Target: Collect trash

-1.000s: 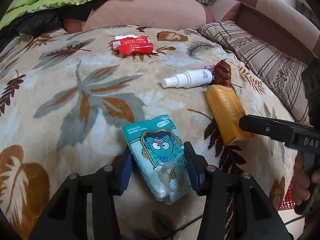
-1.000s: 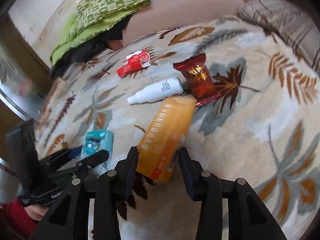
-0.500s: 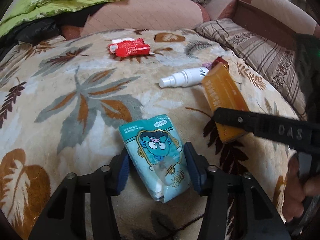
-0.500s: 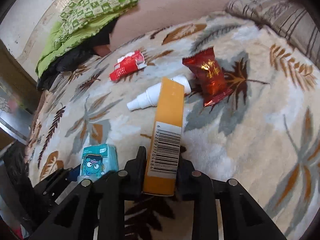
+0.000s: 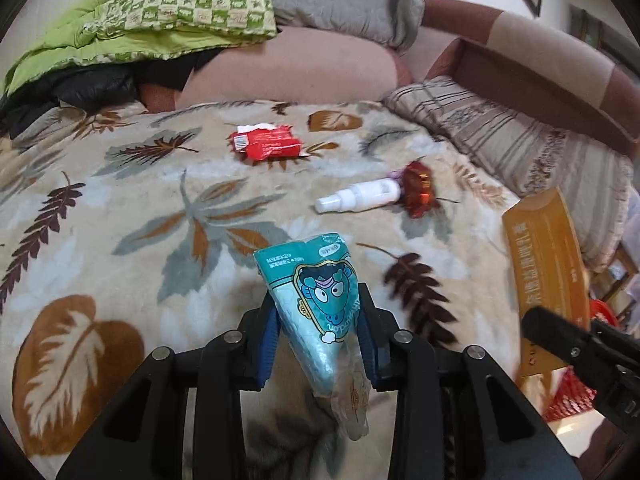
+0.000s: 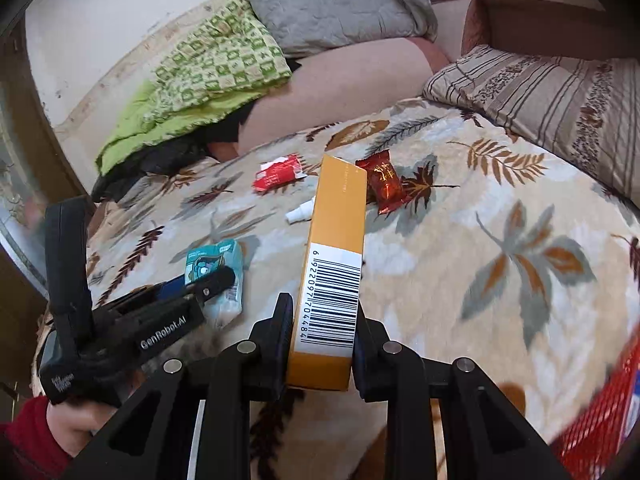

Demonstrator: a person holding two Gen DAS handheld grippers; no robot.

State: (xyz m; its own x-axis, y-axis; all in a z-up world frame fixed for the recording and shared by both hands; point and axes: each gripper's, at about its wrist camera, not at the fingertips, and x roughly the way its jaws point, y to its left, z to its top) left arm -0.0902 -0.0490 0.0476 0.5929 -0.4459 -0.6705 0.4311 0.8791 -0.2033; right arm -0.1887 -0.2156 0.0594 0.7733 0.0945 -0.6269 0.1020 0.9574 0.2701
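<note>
tissue pack (image 5: 318, 304) likely handles light, soft and slippery in its film; grip across its middle. left gripper (image 5: 318, 336) pinches it there, far end projecting, raised above the blanket (image 5: 120, 200). orange carton (image 6: 336, 268) looks stiff and light; right gripper (image 6: 322, 344) clamps its near barcode end, carton clear of the blanket.

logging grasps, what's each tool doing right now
left tool: closed on the teal tissue pack
right tool: closed on the orange box
</note>
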